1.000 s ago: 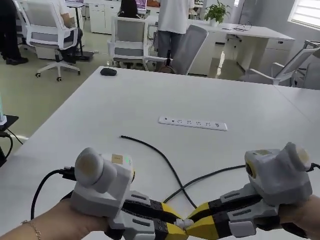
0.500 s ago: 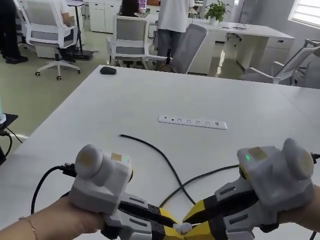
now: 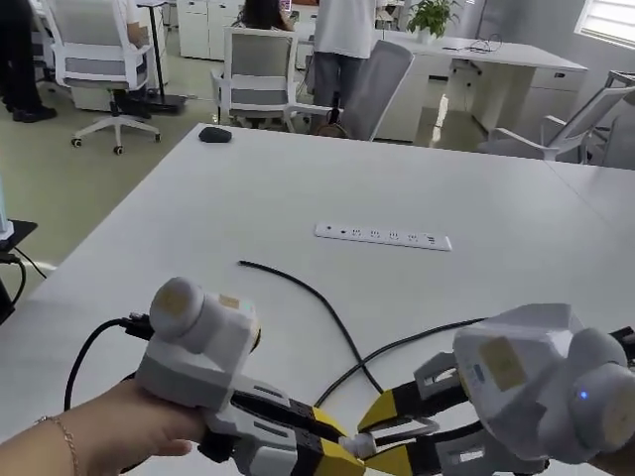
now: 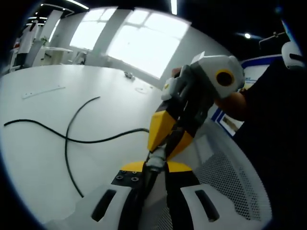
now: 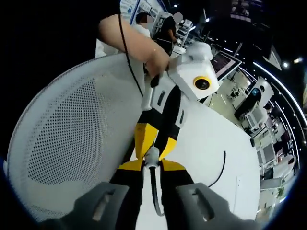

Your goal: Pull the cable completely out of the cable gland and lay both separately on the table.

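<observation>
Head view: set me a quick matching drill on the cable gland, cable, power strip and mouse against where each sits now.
1 cable gland
2 cable
3 power strip
4 mouse

A at the far edge of the table
B white, lying mid-table
C pinched between yellow jaw tips
D black, snaking across the top toward the jaws

Pairs: 1-C, 2-D, 3-B, 4-A

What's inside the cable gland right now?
The black cable runs into the white cable gland, which the left gripper and right gripper pinch from opposite sides. Their yellow jaws cover its bore, so how far in the cable reaches is hidden.
</observation>
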{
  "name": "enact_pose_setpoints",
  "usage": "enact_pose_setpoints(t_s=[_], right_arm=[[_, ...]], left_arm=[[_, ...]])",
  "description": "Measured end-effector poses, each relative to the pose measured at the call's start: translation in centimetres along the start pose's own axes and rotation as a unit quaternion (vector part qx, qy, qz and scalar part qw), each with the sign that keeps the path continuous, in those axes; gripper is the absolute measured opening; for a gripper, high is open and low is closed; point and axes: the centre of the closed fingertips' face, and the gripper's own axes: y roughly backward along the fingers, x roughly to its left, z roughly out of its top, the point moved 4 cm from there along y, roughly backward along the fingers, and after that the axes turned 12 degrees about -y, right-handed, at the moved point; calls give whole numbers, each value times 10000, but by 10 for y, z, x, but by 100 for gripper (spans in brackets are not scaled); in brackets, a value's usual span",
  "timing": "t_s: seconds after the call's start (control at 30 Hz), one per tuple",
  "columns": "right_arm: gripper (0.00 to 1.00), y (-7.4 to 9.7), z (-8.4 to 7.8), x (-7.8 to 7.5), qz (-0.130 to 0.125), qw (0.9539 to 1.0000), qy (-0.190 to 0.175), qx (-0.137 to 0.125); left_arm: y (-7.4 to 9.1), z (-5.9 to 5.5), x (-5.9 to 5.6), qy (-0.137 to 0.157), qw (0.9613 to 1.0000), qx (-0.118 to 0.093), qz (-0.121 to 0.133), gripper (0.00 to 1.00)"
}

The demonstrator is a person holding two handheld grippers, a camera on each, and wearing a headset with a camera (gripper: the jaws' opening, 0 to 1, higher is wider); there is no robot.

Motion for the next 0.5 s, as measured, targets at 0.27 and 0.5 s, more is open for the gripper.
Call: enact_pose_setpoints(t_s=[0.27,0.5], right_arm=[[11,1,-6,-5,-48,9941,-1027,-335],[12,8,-9,-19,-148,9638,-2409,-1132]], left_arm=[[1,1,2,-170,9998,-12,140,17],[-1,-4,4,-461,9985,191,245,17]])
